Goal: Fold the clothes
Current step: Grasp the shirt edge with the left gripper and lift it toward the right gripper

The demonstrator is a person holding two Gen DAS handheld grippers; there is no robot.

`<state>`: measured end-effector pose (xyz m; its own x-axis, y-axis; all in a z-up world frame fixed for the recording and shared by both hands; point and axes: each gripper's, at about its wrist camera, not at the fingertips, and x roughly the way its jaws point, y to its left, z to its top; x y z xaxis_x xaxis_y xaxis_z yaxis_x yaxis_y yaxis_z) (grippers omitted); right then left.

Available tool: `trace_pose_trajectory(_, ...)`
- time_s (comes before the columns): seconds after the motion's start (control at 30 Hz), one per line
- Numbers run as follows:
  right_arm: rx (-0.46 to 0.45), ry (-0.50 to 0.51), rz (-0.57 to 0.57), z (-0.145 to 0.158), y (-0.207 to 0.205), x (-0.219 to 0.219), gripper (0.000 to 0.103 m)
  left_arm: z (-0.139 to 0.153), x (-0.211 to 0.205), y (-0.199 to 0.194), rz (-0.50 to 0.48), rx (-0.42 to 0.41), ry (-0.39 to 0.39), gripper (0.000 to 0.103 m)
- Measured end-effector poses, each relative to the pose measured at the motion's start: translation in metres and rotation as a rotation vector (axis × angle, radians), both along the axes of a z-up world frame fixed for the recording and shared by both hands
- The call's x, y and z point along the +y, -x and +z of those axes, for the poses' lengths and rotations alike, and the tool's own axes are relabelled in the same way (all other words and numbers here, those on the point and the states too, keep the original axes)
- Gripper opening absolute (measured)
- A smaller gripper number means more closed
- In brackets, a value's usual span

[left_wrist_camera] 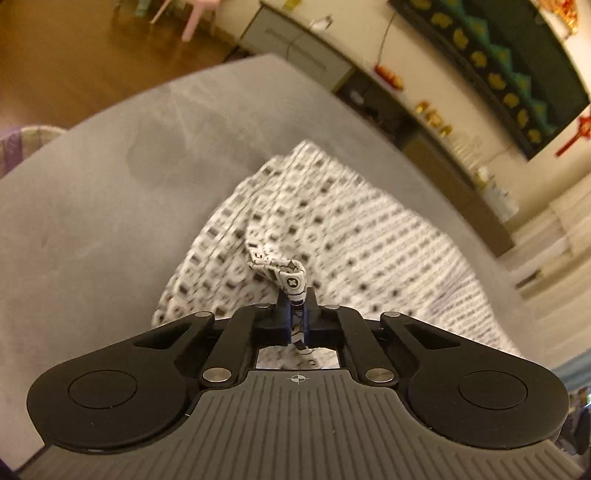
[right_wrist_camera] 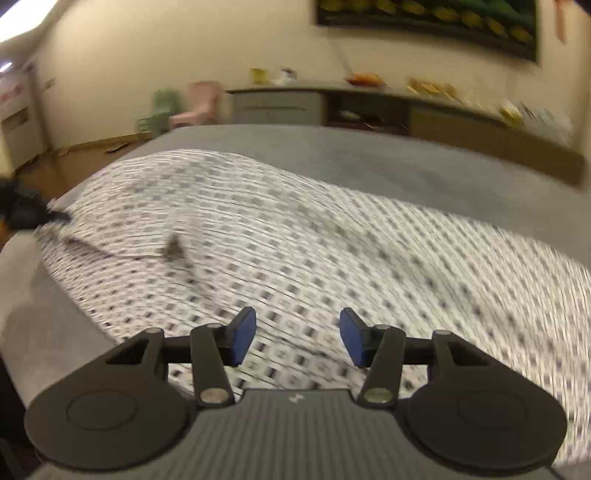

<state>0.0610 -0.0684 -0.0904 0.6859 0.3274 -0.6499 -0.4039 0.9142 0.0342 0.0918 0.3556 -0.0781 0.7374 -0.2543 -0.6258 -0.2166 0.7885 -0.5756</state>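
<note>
Nearest the lens: left gripper (left_wrist_camera: 297, 314), fingers clamped tight on a bunched corner of the patterned garment (left_wrist_camera: 332, 236), a twist of the cloth poking up between the blue pads. Right gripper (right_wrist_camera: 297, 336) wide apart, holding nothing, hovering low over the same garment (right_wrist_camera: 295, 240), which lies spread across the grey bed (left_wrist_camera: 110, 177) with a soft ridge through its middle.

Probably mid-fold, one corner lifted, the opposite edge not yet taken. Best to bring the spread fingers down onto a matching edge or corner, pinch only one or two layers, then lift both ends level so the cloth hangs flat rather than twisting. Worth keeping the pinched corner from slipping: only a narrow rope of fabric sits between the pads. Both views blurred, so exact edges of the cloth hard to make out.

Around: low cabinet (right_wrist_camera: 332, 107) along the far wall, small pink chair (right_wrist_camera: 195, 107) and a green one beside it, dark framed picture (right_wrist_camera: 424, 22) above. All well apart from the bed; nothing on the cover itself blocking the fold.
</note>
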Motion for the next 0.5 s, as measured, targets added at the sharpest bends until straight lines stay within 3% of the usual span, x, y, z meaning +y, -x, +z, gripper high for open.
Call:
trace_pose_trajectory(0.13,-0.088,0.133,0.159,-0.005,0.001,0.046,0.055,0.017,0.004,0.005,0.012,-0.082,0.041,0.0)
trace_pose_trajectory(0.2,-0.098,0.199,0.176,-0.01,-0.005,0.062,0.037,0.023,0.006,0.011,0.01,-0.109,0.058,0.0)
trace_pose_trajectory(0.23,-0.094,0.222,0.168,-0.01,-0.009,0.066,0.013,0.027,0.008,0.014,0.011,-0.123,0.072,0.0)
trace_pose_trajectory(0.27,-0.091,0.246,0.16,-0.011,-0.012,0.07,0.0,0.029,0.013,0.02,0.023,-0.123,0.081,0.0)
trace_pose_trajectory(0.37,-0.195,0.293,0.158,0.011,0.016,0.069,0.0,0.032,0.034,0.04,0.074,-0.102,0.094,0.0)
trace_pose_trajectory(0.5,-0.225,0.31,0.256,0.024,0.071,0.073,0.0,0.003,0.05,0.044,0.158,0.059,0.092,0.0)
